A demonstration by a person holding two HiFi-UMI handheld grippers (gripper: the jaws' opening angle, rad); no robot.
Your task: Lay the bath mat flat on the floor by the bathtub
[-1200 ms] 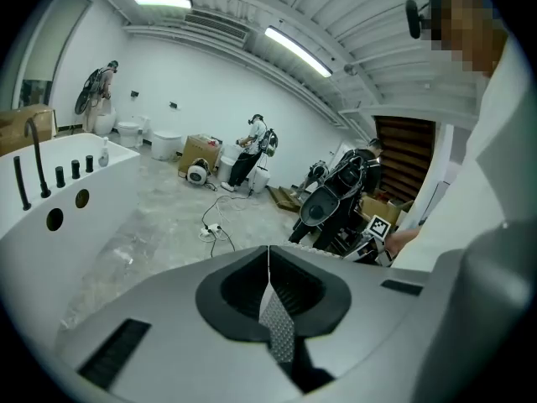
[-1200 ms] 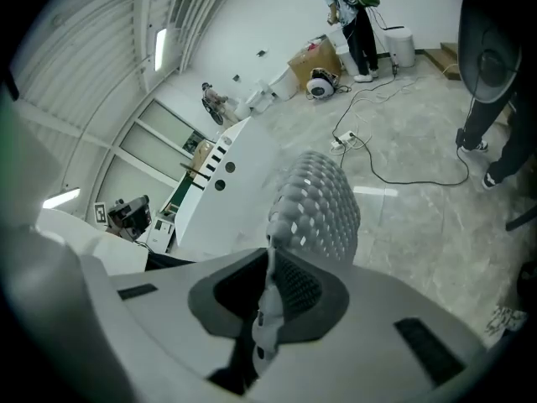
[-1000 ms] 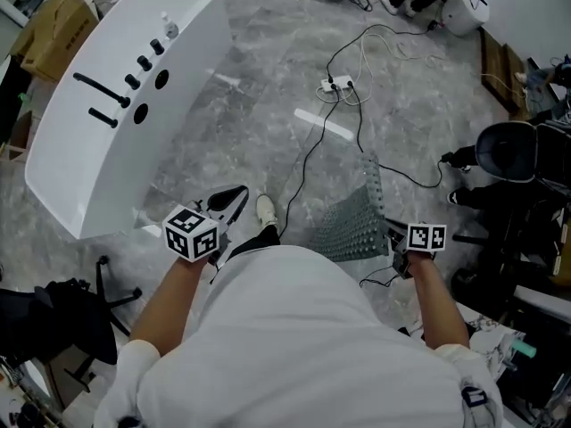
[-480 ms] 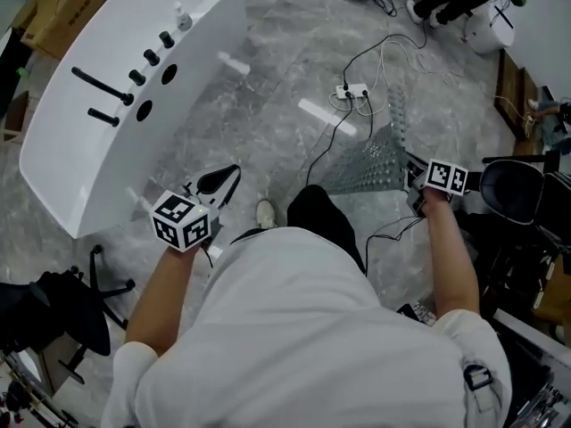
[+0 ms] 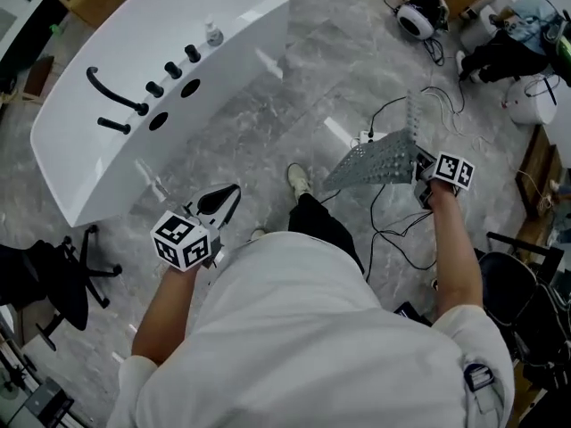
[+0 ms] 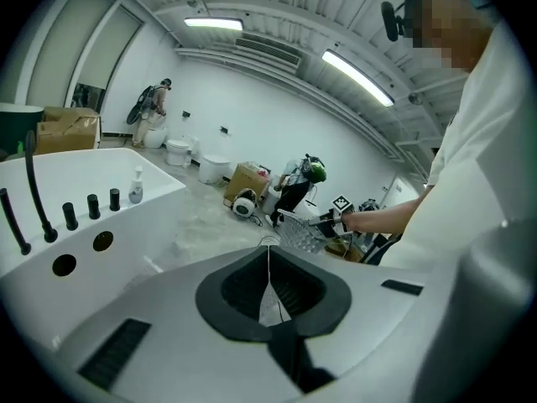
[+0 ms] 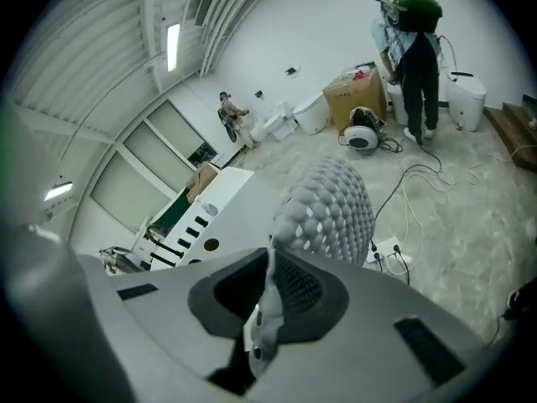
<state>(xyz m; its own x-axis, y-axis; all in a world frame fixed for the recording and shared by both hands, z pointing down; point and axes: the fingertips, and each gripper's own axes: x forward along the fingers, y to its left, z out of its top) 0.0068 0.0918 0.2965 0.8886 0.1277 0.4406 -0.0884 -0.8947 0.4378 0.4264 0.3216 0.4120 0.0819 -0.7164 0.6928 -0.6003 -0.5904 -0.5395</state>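
A grey knobbly bath mat (image 5: 379, 159) hangs in the air above the marble floor, gripped at its right edge by my right gripper (image 5: 419, 169), which is shut on it. In the right gripper view the mat (image 7: 329, 206) sticks out from between the jaws of the right gripper (image 7: 270, 254), and the mat edge is clamped in them. The white bathtub (image 5: 134, 105) with black taps lies at the upper left. My left gripper (image 5: 221, 203) is shut and holds nothing, hovering near the tub's near end. In the left gripper view its jaws meet in a thin line at the left gripper (image 6: 268, 250).
A power strip (image 5: 370, 137) with black and white cables lies on the floor under the mat. A shoe (image 5: 299, 180) steps forward between the grippers. Black chairs stand at the left (image 5: 49, 283) and right (image 5: 508, 292). Boxes and a person (image 7: 413, 49) are at the far side.
My right gripper has carried the mat up and away from my body, toward the power strip. The view has shifted, with the tub now nearer. The left gripper stays shut and has hardly moved.
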